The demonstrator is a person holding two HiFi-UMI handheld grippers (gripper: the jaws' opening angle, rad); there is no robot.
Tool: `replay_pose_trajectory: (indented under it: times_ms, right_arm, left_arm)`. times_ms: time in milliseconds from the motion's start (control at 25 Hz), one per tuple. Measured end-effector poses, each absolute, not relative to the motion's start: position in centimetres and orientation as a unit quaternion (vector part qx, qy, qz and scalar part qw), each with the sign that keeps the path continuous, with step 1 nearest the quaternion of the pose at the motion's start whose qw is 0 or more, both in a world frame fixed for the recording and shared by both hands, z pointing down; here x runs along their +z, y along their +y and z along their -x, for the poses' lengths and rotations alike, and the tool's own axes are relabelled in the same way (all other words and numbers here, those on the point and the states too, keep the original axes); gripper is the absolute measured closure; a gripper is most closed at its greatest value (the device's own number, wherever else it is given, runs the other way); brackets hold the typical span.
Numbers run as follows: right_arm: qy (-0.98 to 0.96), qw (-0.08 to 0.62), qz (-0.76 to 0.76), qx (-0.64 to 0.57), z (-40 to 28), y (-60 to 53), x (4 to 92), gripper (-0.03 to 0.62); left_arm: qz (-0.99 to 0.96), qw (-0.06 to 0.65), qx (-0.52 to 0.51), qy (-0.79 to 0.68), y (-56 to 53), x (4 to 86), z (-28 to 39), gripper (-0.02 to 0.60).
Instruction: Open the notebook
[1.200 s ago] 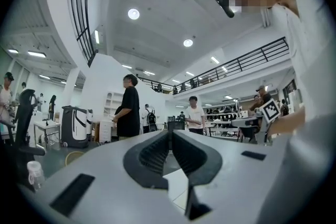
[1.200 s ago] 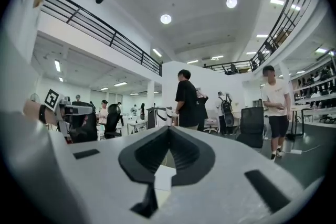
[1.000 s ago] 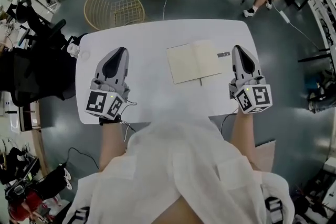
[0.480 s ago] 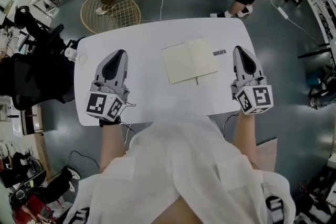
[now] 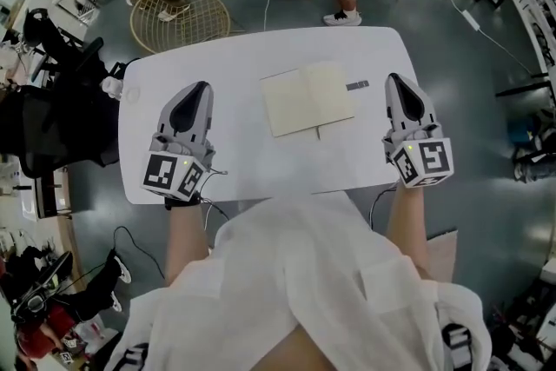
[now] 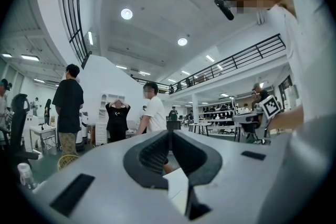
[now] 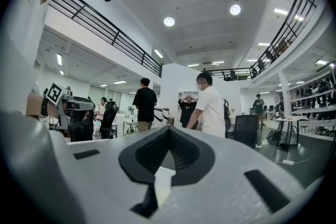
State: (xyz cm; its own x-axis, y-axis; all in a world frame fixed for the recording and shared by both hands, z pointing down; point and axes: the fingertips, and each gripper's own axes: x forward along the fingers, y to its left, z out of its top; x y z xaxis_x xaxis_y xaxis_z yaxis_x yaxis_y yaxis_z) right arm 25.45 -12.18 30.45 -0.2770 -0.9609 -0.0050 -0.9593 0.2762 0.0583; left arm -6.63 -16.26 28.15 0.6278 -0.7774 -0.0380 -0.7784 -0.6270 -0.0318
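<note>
While it lies open, the notebook (image 5: 307, 99) forms a smooth cream rectangle.

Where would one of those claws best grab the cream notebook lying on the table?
The notebook lies flat on the table, so only its thin edges offer anything to pinch. Probably best is its right-hand edge, coming in low from the right, where the right claw sits.

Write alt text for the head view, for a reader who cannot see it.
Seen from above, an open notebook lies on a white table between the person's left gripper and right gripper, both shut and apart from it. A wire basket stands on the grey floor beyond.
</note>
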Motion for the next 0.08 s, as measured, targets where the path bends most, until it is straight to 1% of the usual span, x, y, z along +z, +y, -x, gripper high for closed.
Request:
replay_pose_trajectory:
  times_ms: [80]
  right_arm:
    - [-0.800, 0.016, -0.599, -0.026, -26.03, -11.96, 30.59, 0.592]
  left_arm:
    - [0.902, 0.023, 0.009, 0.430, -15.92, 28.22, 5.85, 0.563]
